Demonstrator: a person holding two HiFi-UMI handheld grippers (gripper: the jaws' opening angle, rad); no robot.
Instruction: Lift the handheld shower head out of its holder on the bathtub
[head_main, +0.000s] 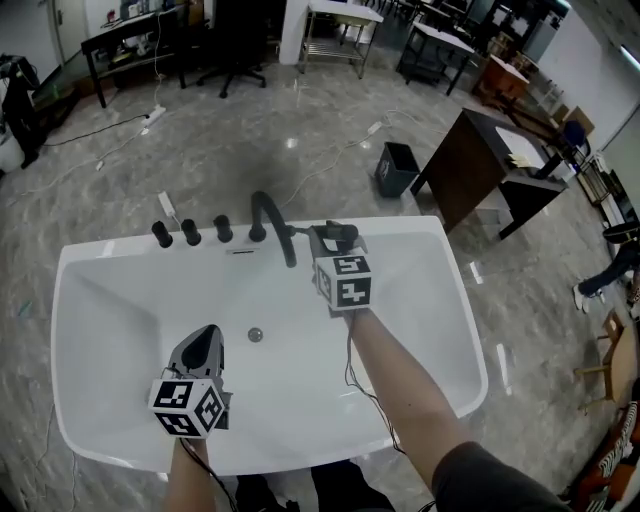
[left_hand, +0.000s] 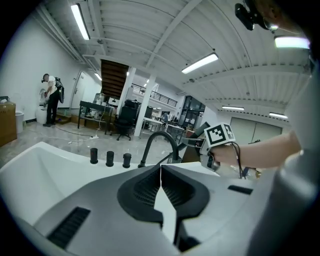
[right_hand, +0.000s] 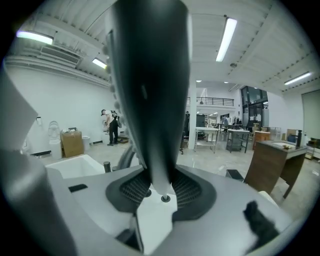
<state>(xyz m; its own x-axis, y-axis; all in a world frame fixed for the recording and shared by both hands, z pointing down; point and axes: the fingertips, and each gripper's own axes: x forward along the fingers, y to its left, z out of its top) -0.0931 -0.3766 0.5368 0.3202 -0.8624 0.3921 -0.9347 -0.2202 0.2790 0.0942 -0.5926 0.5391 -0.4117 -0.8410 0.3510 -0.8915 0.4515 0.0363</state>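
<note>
Far left on the back rim of the white bathtub (head_main: 120, 330), three black knobs (head_main: 190, 232) stand in a row. Below them, over the basin, my left gripper (head_main: 205, 335) hovers with its jaws pressed together and nothing between them, and its own view confirms the pads meet with no gap. Just to its right, the drain (head_main: 255, 335) sits in the tub floor. Up at the rim, right of the knobs, the black spout (head_main: 270, 215) arches over the basin. Next to it is my right gripper (head_main: 330, 245), clamped on the dark shower head (head_main: 340, 233), which it holds just right of the spout at the back rim. In the right gripper view the shower head (right_hand: 150, 90) towers straight up out of the jaws, pinched at its narrow lower end. Past the tub stand a dark bin (head_main: 397, 168) on the floor and a brown desk (head_main: 480, 160).
</note>
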